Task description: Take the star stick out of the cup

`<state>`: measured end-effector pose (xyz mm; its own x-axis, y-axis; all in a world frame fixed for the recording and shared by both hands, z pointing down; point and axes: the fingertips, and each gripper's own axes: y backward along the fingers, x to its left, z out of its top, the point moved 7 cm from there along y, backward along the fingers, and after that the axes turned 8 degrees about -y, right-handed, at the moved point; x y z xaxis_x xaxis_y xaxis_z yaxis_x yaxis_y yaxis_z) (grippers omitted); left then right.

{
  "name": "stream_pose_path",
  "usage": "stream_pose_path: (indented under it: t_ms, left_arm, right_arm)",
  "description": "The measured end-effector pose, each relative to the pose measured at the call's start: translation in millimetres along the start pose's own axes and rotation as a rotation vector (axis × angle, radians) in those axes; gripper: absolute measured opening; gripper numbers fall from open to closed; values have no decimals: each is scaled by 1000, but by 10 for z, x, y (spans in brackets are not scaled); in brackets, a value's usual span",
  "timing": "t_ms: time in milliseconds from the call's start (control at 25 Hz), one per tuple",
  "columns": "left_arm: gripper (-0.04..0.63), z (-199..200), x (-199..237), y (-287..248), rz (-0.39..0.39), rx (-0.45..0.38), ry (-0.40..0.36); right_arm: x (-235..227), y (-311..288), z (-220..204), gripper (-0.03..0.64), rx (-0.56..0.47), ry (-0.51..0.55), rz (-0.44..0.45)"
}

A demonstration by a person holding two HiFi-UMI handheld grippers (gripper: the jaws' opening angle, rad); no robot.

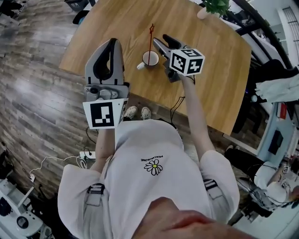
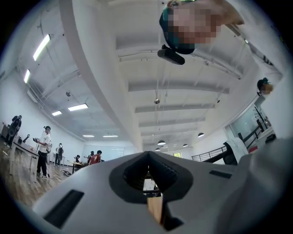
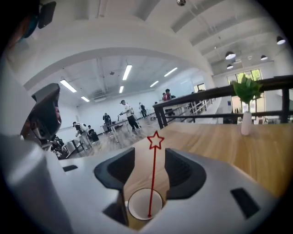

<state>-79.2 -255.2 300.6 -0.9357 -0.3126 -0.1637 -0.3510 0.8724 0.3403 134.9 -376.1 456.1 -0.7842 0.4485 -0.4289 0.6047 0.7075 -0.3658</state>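
Observation:
A white cup [image 1: 150,59] stands on the wooden table [image 1: 112,23] with a thin red star stick [image 1: 151,41] upright in it. My right gripper [image 1: 161,41] hovers just right of the cup, jaws open. In the right gripper view the cup [image 3: 144,204] sits low between the jaws of the gripper [image 3: 151,155]. The star stick [image 3: 154,169] rises in the gap, and neither pad touches it. My left gripper [image 1: 113,43] is held up left of the cup, off the table's near edge, shut and empty. Its tips [image 2: 149,155] meet in its own view.
A small plant in a white vase [image 1: 212,7] stands at the table's far edge, also in the right gripper view [image 3: 246,114]. A black railing [image 3: 201,98] runs behind the table. A power strip and cables [image 1: 87,154] lie on the wooden floor below. People stand far off.

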Motion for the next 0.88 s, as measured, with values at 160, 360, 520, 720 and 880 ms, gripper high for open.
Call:
stream_pose_path:
  t_ms: [160,360,520,720,880]
  left_arm:
    - [15,-121,53,121,34,58,10]
    - [15,-207,219,294,85,97,-2]
    - [15,-266,373,410,125,115,-12]
    - [15,-255,394,454,136,117,-12]
    - [15,-192,360,430,118,106,-13]
  right_arm:
    - [-210,-336,-327,185,120,-74,-46]
    - [-290,-532,-578,135,202,-100,-63]
    - [-267,-558,-647,36,212,-115,-60]
    - [-227,-527,-605,18,183,-94,-64]
    - [-117,-419,-371,17,93,-89,-45]
